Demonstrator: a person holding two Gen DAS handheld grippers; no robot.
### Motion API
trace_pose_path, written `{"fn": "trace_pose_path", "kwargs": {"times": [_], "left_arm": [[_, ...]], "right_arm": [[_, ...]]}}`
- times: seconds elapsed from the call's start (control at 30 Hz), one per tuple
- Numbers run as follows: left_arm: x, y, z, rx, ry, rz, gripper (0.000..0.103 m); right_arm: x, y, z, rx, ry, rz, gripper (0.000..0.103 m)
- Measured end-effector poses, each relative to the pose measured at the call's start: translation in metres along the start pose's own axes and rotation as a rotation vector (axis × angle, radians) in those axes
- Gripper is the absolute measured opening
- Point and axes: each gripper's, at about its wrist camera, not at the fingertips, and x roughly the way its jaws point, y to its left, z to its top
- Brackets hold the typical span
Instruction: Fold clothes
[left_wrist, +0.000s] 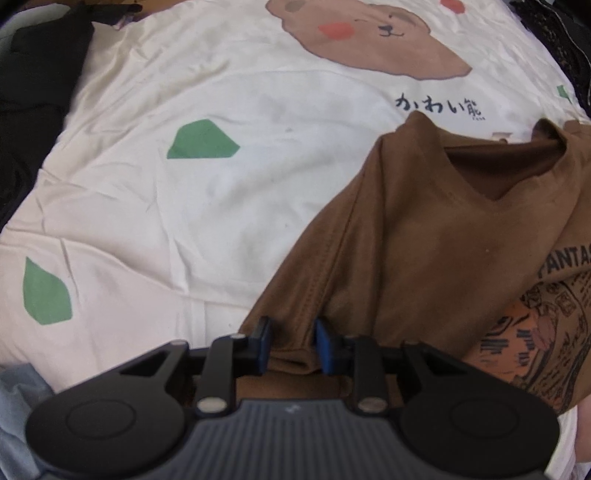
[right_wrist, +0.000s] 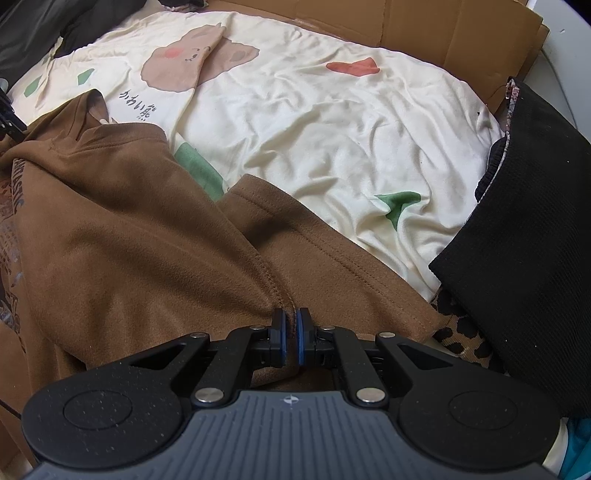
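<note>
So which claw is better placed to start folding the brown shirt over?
Probably the right claw: its jaws are pinched tight on the brown shirt at a seam. The left claw holds a looser bunch with a wider gap.

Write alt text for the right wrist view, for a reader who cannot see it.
The right gripper pinches a seam of a brown T-shirt between its blue-padded fingers. The shirt lies on a cream sheet printed with bears and leaves. A black garment lies to the right, and cardboard shows behind.
</note>
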Motion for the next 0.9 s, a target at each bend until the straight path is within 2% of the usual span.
{"fn": "trace_pose_path", "kwargs": {"times": [0.27,0.3,0.37,0.43,0.7,0.9], "left_arm": [[0.009,-0.005,0.001,0.042,0.017,-0.002,0.026],[0.009,-0.004,0.001,0.040,0.019,-0.008,0.025],[0.007,-0.003,0.001,0.045,0.023,-0.006,0.011],[0.004,-0.004,0.001,0.059,0.026,0.008,0.009],[-0.030,0.007,0.003,0.075,-0.039,0.105,0.008],[-0.049,0.030,0.012,0.077,-0.076,0.194,0.007]], "right_arm": [[0.002,0.001,0.000,-0.002,-0.001,0.000,0.004],[0.002,0.001,0.000,-0.001,-0.003,-0.001,0.004],[0.001,0.001,0.000,0.000,-0.010,-0.006,0.004],[-0.002,0.001,0.000,-0.001,-0.023,-0.018,0.004],[-0.010,-0.001,0.009,-0.010,-0.072,-0.054,0.003],[-0.015,-0.002,0.022,-0.020,-0.118,-0.081,0.003]]}}
